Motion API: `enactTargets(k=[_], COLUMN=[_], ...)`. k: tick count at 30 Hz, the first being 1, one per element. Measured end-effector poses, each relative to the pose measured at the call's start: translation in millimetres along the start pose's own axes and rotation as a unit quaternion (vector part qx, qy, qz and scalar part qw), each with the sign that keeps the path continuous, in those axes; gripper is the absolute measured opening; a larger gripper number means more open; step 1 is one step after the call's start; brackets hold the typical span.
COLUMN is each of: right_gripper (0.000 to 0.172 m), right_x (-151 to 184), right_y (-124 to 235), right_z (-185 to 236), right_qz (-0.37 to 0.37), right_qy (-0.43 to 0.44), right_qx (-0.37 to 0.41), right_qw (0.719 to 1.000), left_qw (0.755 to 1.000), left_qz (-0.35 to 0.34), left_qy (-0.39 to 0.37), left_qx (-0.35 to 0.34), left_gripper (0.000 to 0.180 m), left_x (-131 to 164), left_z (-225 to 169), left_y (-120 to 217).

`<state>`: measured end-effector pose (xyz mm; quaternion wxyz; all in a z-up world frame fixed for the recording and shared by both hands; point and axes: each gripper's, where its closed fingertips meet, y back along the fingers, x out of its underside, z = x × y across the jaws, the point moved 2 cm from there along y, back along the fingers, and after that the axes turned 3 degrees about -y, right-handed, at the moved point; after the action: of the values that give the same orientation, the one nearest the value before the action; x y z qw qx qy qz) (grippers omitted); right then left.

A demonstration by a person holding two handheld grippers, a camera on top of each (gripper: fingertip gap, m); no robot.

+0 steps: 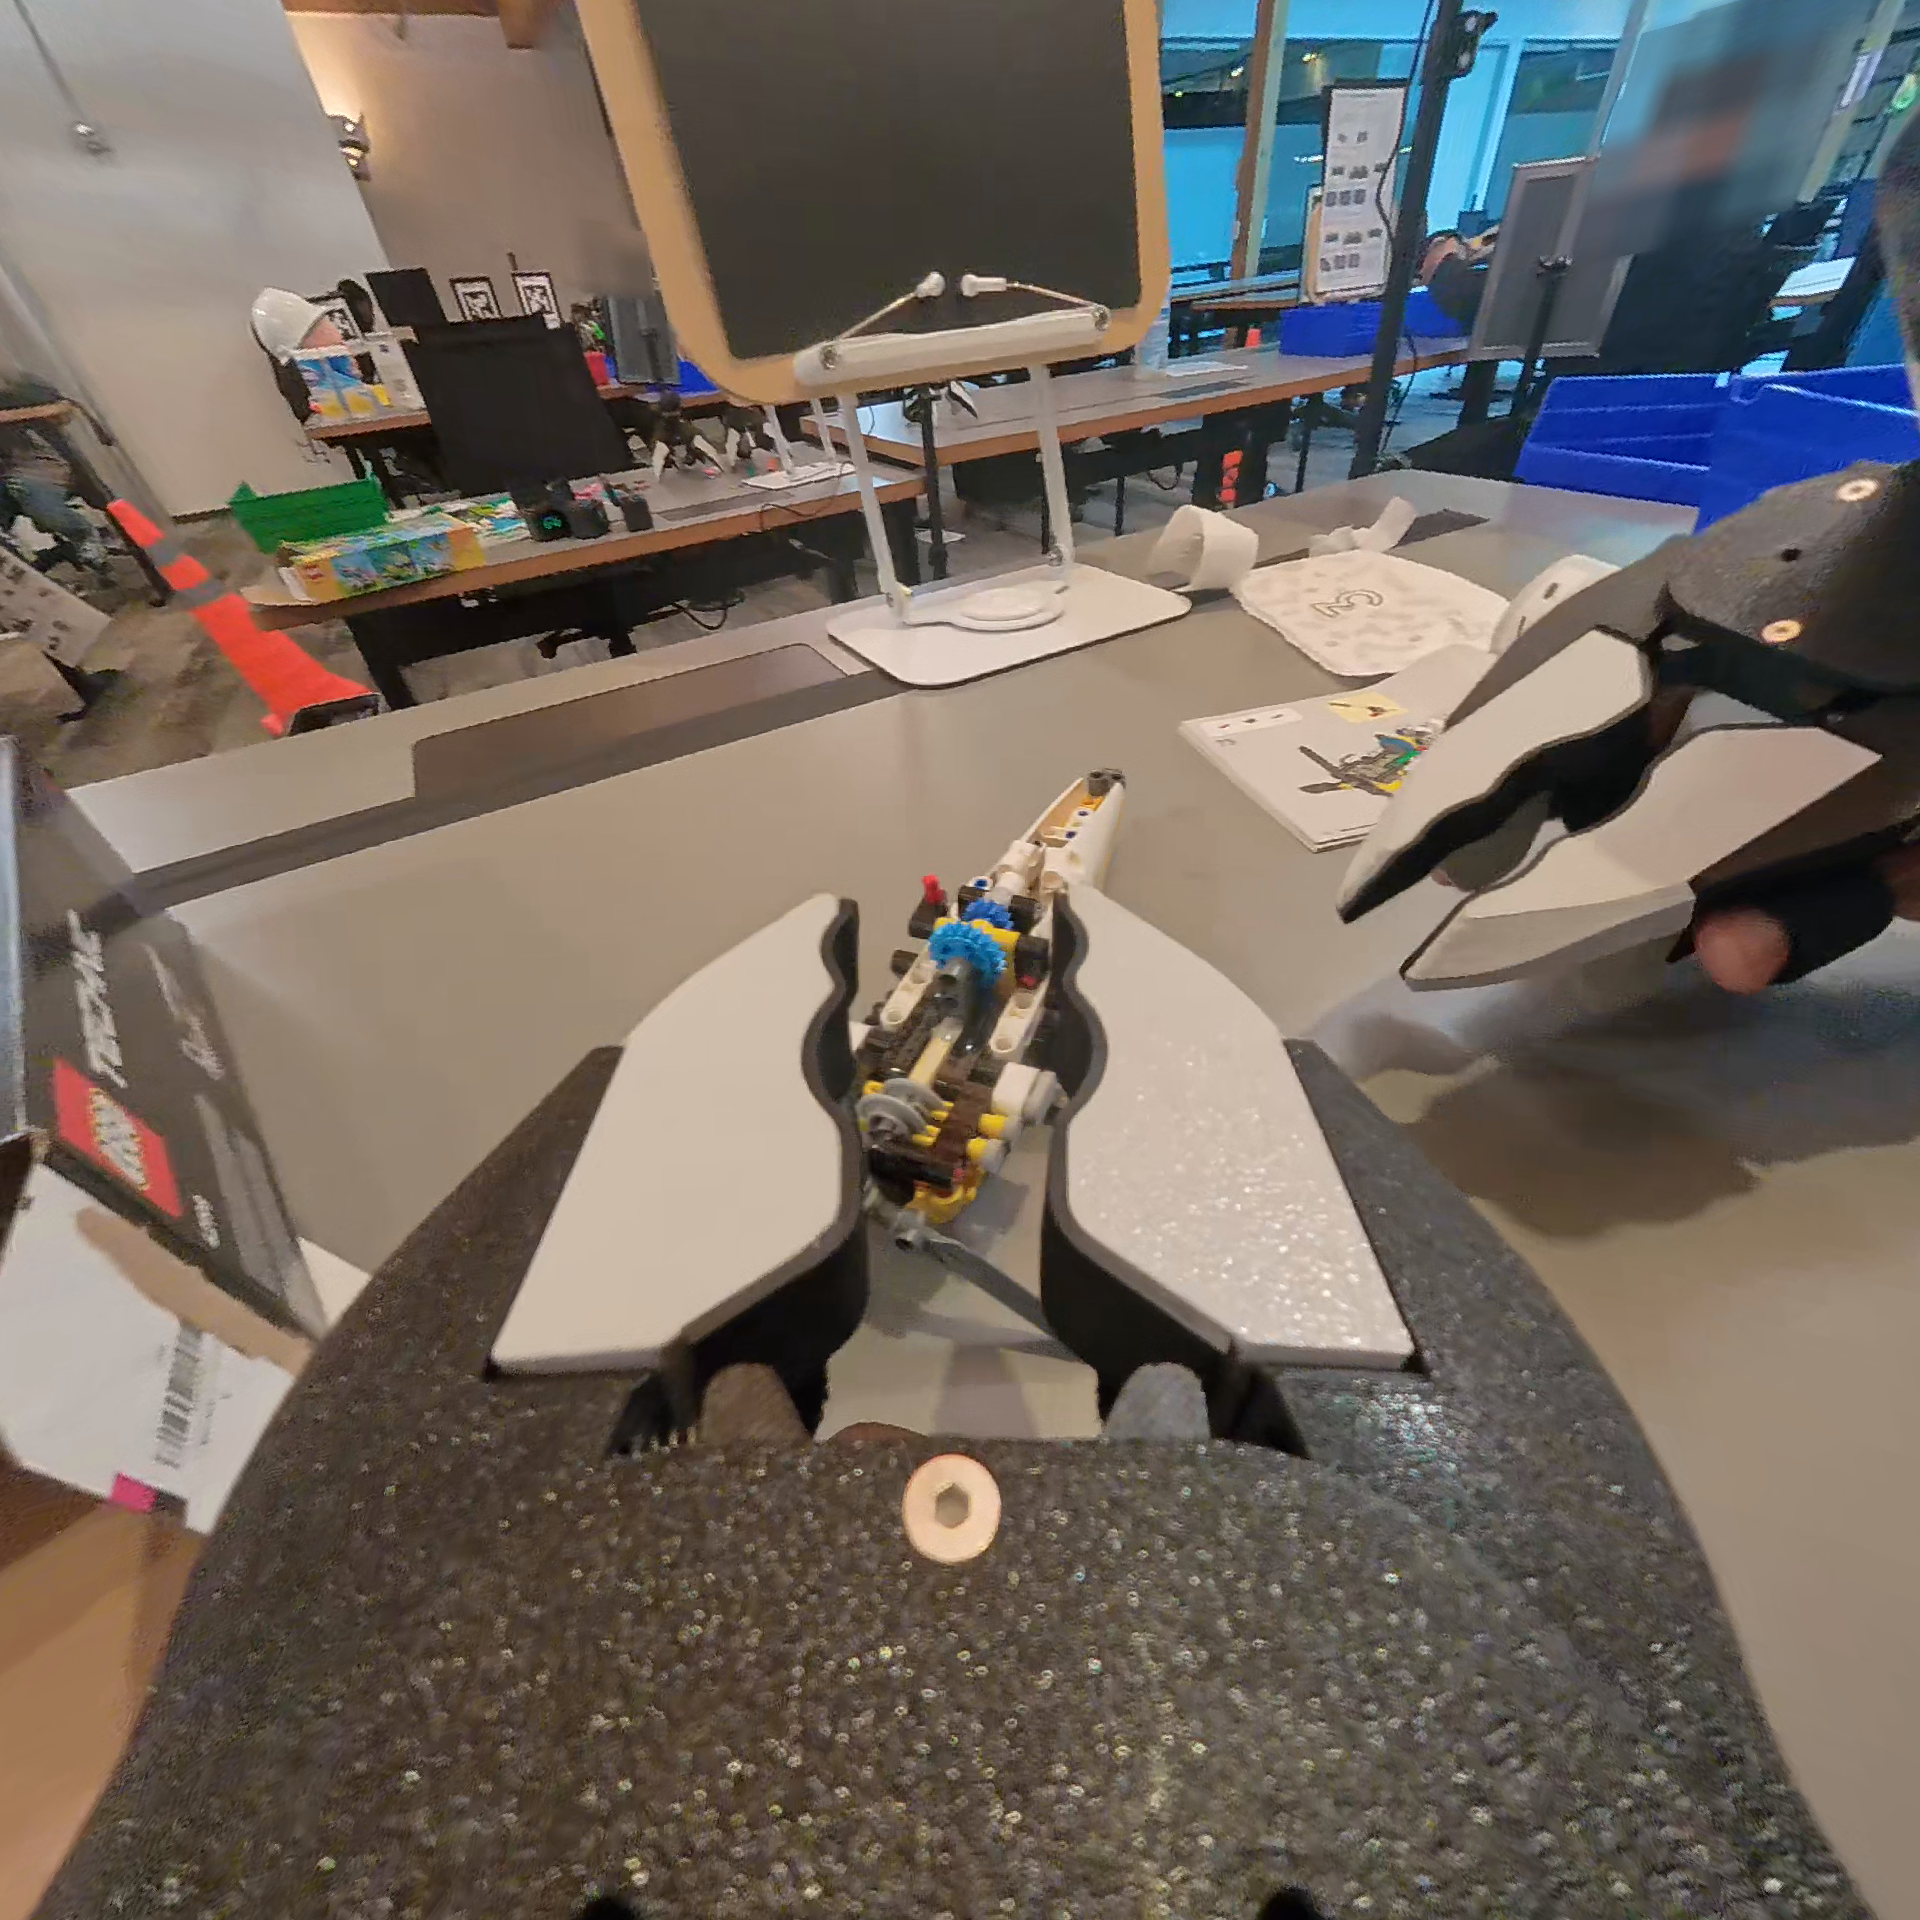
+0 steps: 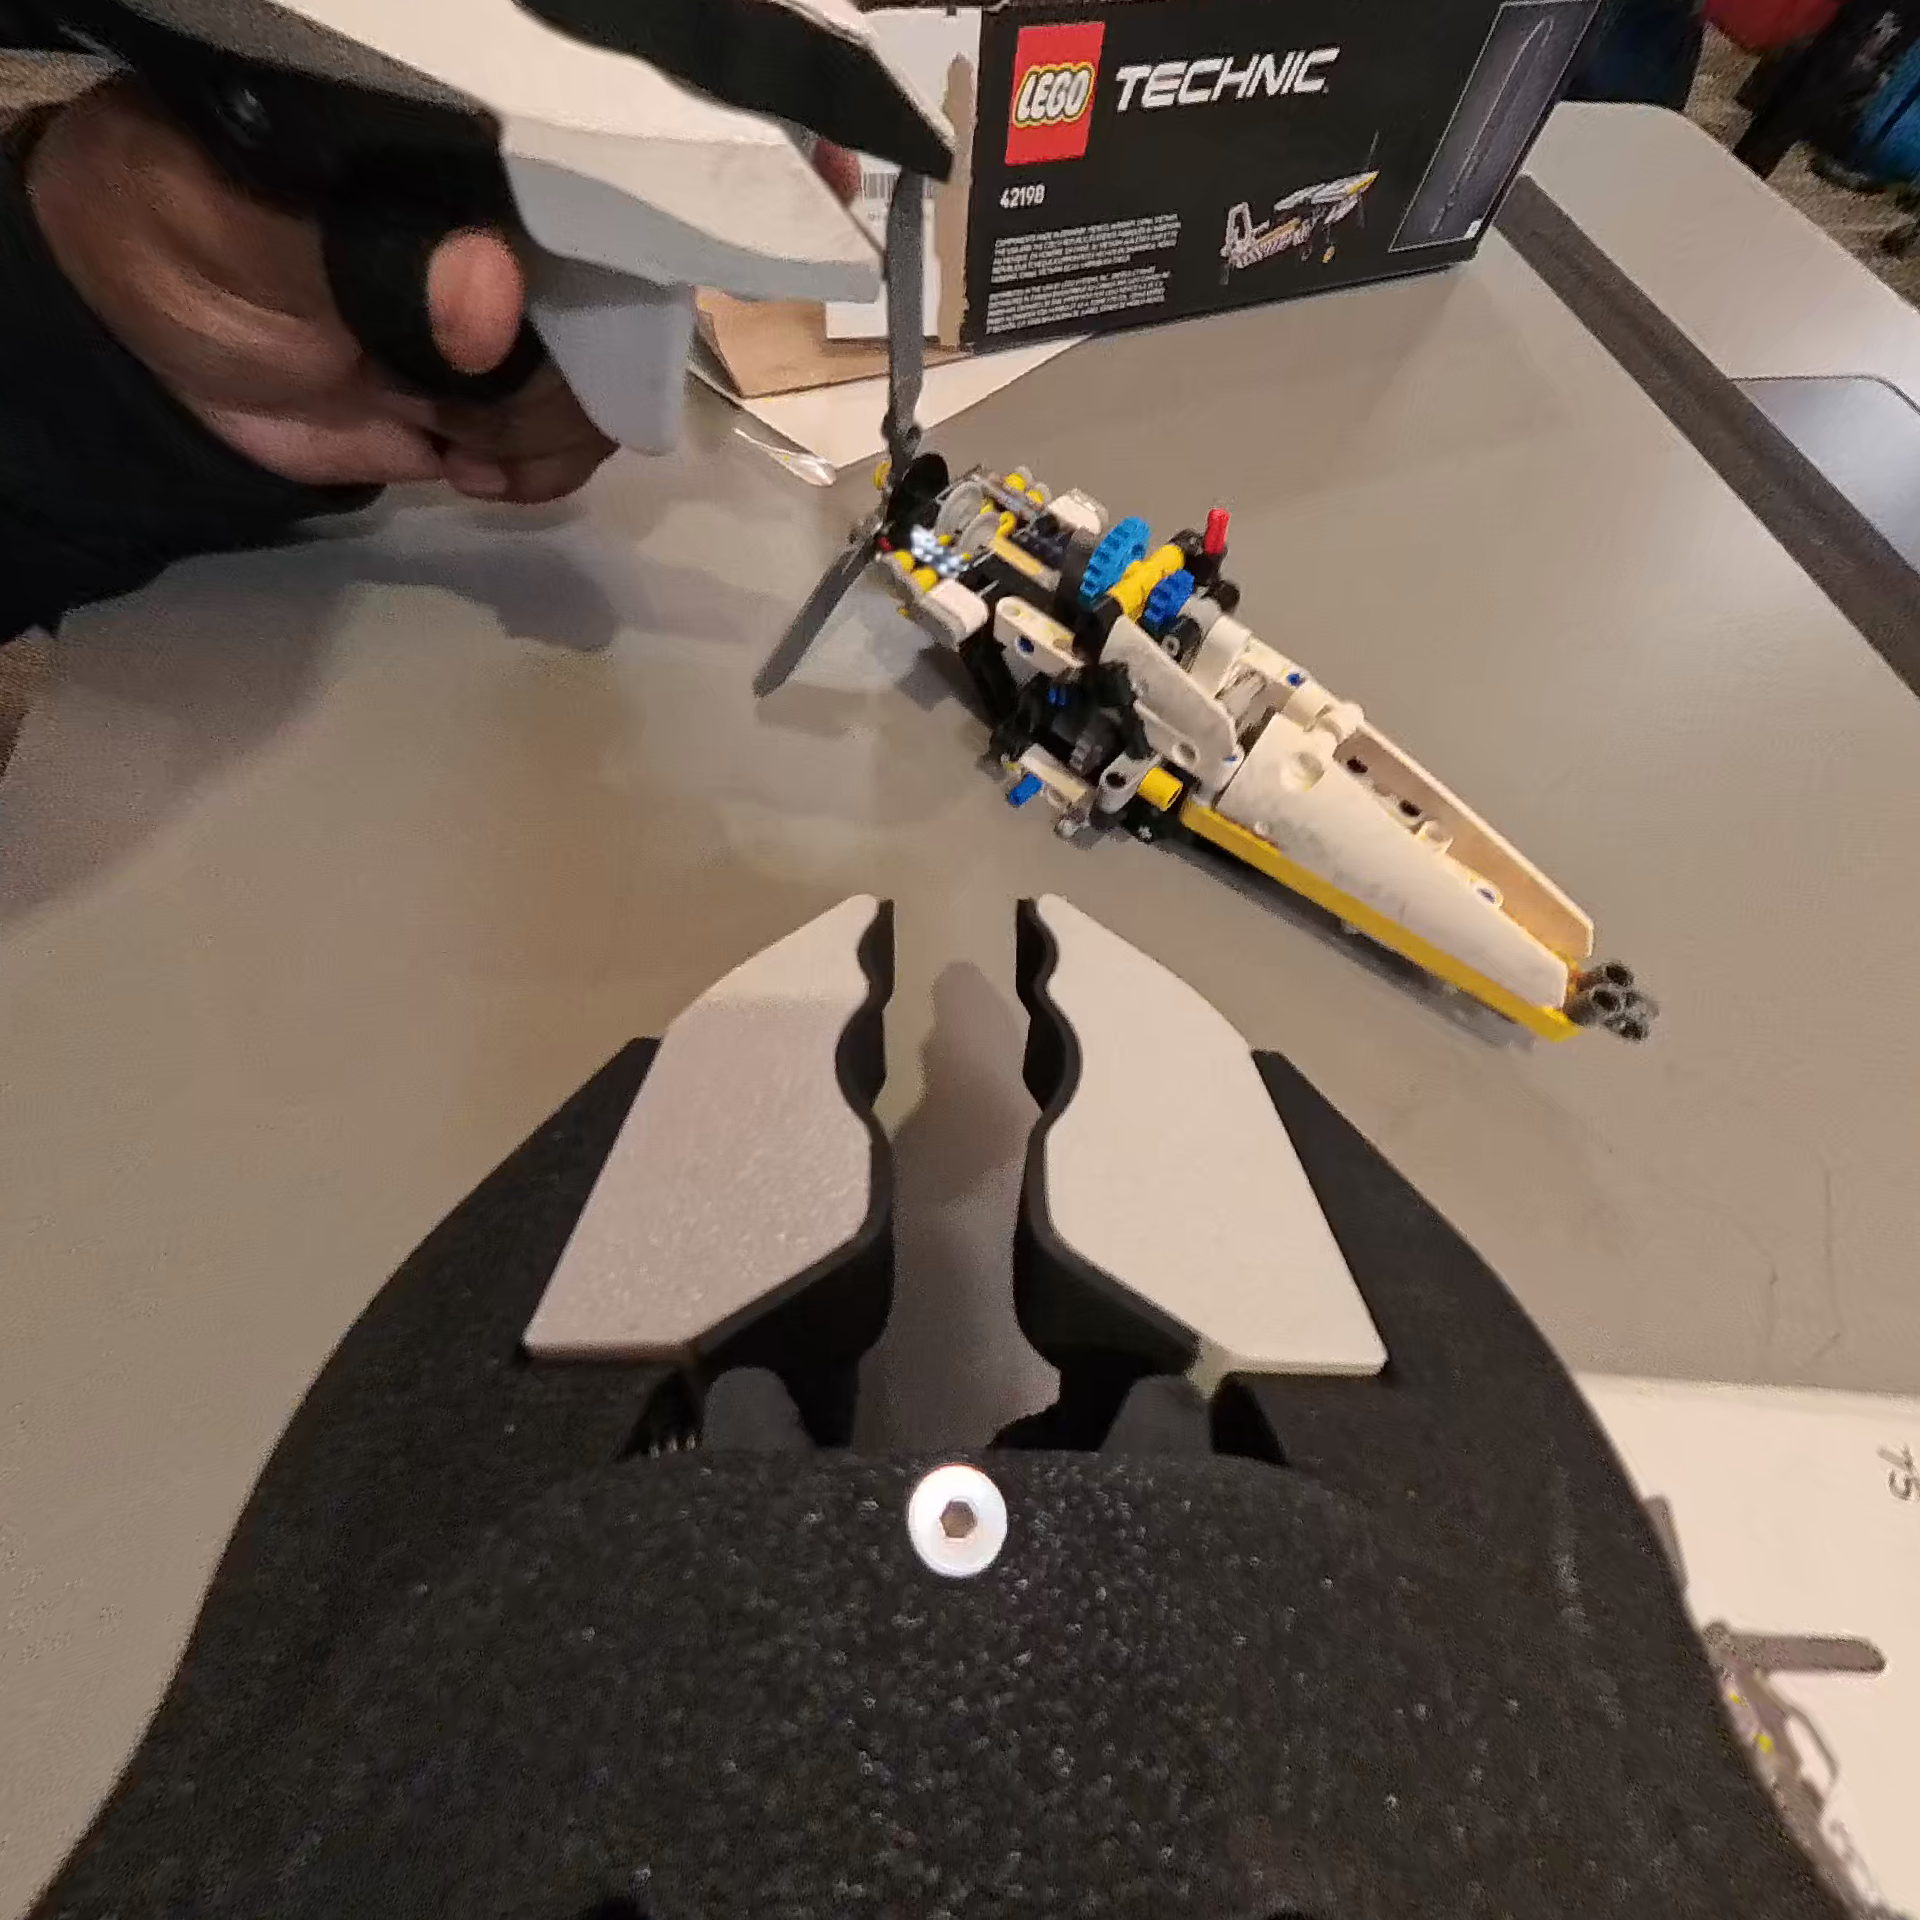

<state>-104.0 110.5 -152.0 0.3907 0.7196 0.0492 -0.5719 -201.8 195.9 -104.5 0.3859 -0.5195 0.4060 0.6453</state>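
A brick-built plane model (image 1: 966, 1039) in white, yellow and black, with blue gears, lies on the grey table (image 1: 520, 935). In the left wrist view it shows between my left gripper's (image 1: 958, 920) fingers. The right wrist view shows that gripper (image 2: 831, 223) raised above the model's (image 2: 1195, 707) nose, by the upright grey propeller blade (image 2: 902, 312), with its pads not pressing on the body. It is open. My right gripper (image 2: 954, 920) is open and empty over bare table, short of the model's side. It also shows at the right of the left wrist view (image 1: 1382, 945).
A black set box (image 2: 1247, 156) stands behind the model, and at the left of the left wrist view (image 1: 135, 1091). An instruction booklet (image 1: 1309, 758) and a white bag (image 1: 1361, 613) lie at the far right. A dark screen on a white stand (image 1: 904, 187) stands at the table's far edge. Spacing between my two grippers at the tips: around 12 cm.
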Motion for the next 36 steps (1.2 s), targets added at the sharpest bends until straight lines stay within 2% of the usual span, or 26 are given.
enactTargets(k=[7,12,16,20,28,34,36], right_gripper=[0.023,0.023,0.023,0.024,0.025,0.024,0.024], right_x=[-26,-35,-35,-29,-20,-8,-1], right_y=[-29,-45,-50,-50,-34,-22,-17], right_z=[-13,-23,-33,-40,-45,-31,-21], right_qz=[-0.004,-0.004,0.002,0.014,0.013,0.011,0.015], right_qy=[0.037,0.045,0.068,0.069,0.053,0.038,0.036], right_qx=[-0.005,0.009,0.031,0.037,0.043,0.031,0.026], right_qw=[0.999,0.999,0.997,0.997,0.998,0.999,0.999], left_qw=[0.999,0.992,0.985,0.984,0.982,0.979,0.978], left_qz=[0.030,0.120,0.169,0.170,0.160,0.146,0.140], left_qy=[0.000,0.024,0.012,-0.006,-0.054,-0.085,-0.094], left_qx=[-0.013,0.020,0.032,0.048,0.084,0.115,0.124], left_gripper=[0.045,0.046,0.046,0.034,0.028,0.024,0.016], left_x=[14,41,55,56,54,51,50], left_z=[17,14,5,-4,-23,-42,-48], left_y=[-1,-14,-22,-24,-21,-20,-18])
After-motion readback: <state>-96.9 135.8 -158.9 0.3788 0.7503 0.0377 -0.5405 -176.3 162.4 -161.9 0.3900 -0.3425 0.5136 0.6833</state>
